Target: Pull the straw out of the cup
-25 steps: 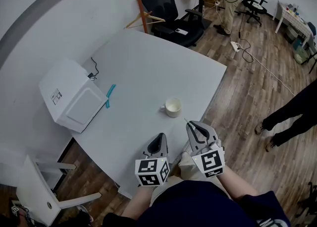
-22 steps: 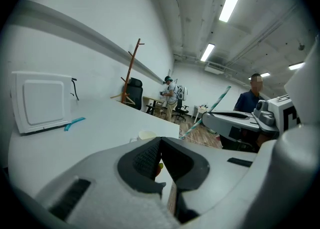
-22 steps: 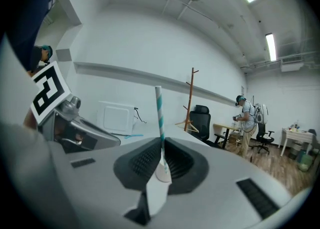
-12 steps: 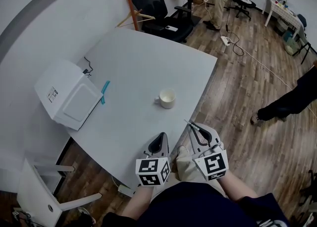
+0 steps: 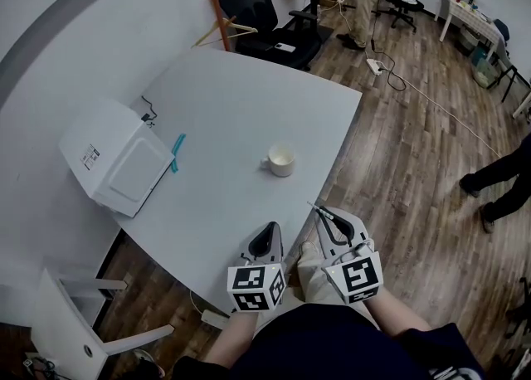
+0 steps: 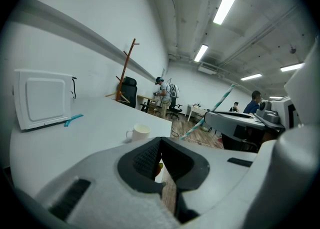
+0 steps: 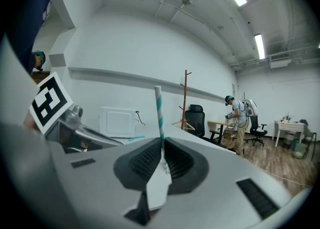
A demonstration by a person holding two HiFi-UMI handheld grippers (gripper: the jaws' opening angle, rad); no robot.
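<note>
Jaws of right gripper (image 7: 160, 162) pinch the straw (image 7: 158, 108), away from the cup (image 5: 281, 159).

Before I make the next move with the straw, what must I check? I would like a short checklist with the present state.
1. Grip of right hand-held gripper on straw: ok, jaws clamp it.
2. Straw fully out of cup: ok.
3. Cup upright on table, apart from both grippers: ok.
4. Left hand-held gripper free: ok, shut, nothing held.
5. Liquid inside cup: cannot tell.
</note>
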